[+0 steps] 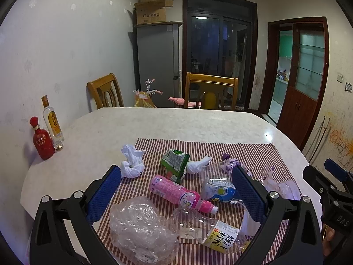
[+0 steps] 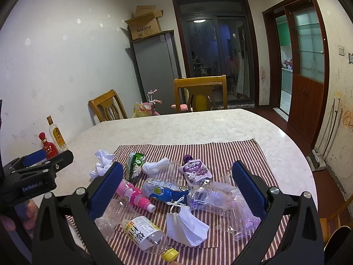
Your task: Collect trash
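Right wrist: tongs (image 2: 177, 186) spread above striped mat (image 2: 231, 152).

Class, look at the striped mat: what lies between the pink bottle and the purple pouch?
The blue-labelled bottle lies between the pink bottle and the purple pouch, on the striped mat. The right wrist view shows this best.

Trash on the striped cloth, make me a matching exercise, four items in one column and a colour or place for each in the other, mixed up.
Items:
1. bubble wrap
2. face mask
3. drink bottle
4. crumpled tissue

Descriptions:
A. pink, lying on its side
B. white, at the cloth's left edge
C. clear, nearest the left gripper
D. white with ear loops, near the right gripper

Pairs: 1-C, 2-D, 3-A, 4-B
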The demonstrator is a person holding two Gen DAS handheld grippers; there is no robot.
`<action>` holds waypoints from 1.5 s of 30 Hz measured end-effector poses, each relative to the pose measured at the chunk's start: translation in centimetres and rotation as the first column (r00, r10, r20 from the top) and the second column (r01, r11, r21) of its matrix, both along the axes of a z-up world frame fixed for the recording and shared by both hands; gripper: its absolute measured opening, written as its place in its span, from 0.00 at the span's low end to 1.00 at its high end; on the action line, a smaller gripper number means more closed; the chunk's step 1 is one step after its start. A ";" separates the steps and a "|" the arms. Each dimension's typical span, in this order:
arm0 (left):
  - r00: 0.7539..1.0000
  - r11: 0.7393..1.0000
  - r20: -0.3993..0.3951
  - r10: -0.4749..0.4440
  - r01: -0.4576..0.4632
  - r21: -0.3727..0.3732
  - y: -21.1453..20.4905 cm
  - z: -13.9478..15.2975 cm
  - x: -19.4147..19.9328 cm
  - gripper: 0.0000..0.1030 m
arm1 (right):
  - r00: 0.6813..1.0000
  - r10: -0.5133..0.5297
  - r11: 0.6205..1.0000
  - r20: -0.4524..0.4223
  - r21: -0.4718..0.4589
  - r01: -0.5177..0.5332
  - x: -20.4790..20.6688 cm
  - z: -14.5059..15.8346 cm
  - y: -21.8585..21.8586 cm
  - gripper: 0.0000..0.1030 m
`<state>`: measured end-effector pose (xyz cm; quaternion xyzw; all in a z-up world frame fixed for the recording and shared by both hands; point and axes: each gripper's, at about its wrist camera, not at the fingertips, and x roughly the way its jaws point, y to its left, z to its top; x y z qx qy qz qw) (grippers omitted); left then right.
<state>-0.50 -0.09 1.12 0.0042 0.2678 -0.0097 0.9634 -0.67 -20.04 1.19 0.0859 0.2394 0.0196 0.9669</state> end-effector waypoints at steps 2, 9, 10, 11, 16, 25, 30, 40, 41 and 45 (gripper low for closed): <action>1.000 1.000 -0.001 -0.001 0.001 0.001 0.0 0.0 0.0 0.94 | 1.000 0.000 1.000 0.000 0.000 0.000 0.0 0.0 0.0 0.96; 1.000 1.000 0.001 -0.001 0.001 0.001 0.1 0.1 0.0 0.94 | 1.000 -0.001 1.000 0.000 0.001 0.001 0.0 0.0 -0.1 0.96; 1.000 1.000 0.001 -0.001 0.001 0.001 0.1 0.1 0.0 0.94 | 1.000 -0.001 1.000 0.001 0.002 0.001 0.0 0.0 -0.1 0.96; 1.000 1.000 0.001 -0.001 0.001 0.000 0.1 0.1 0.0 0.94 | 1.000 0.000 1.000 0.000 0.002 0.000 0.0 0.0 -0.1 0.96; 1.000 1.000 0.001 -0.001 0.001 0.000 0.1 0.0 -0.1 0.94 | 1.000 0.001 1.000 0.000 0.001 -0.001 0.0 0.2 -0.1 0.96; 1.000 1.000 0.001 0.000 0.000 0.001 0.1 0.0 -0.1 0.94 | 1.000 0.000 1.000 0.000 0.001 0.000 0.0 0.1 0.0 0.96; 1.000 1.000 0.002 0.000 0.000 0.000 0.1 0.0 -0.1 0.94 | 1.000 0.001 1.000 0.000 0.001 -0.001 -0.1 0.1 0.0 0.96; 1.000 1.000 0.001 0.000 0.000 0.001 0.0 0.0 -0.1 0.94 | 1.000 0.000 1.000 0.000 -0.001 0.000 -0.1 0.1 0.0 0.96; 1.000 1.000 0.001 -0.001 0.001 0.002 0.0 -0.1 -0.2 0.94 | 1.000 0.001 1.000 0.000 -0.001 -0.001 -0.1 0.1 0.0 0.96; 1.000 1.000 0.000 0.000 0.000 0.001 0.0 -0.1 -0.2 0.94 | 1.000 0.010 1.000 0.000 0.005 -0.010 -0.1 0.0 -0.1 0.96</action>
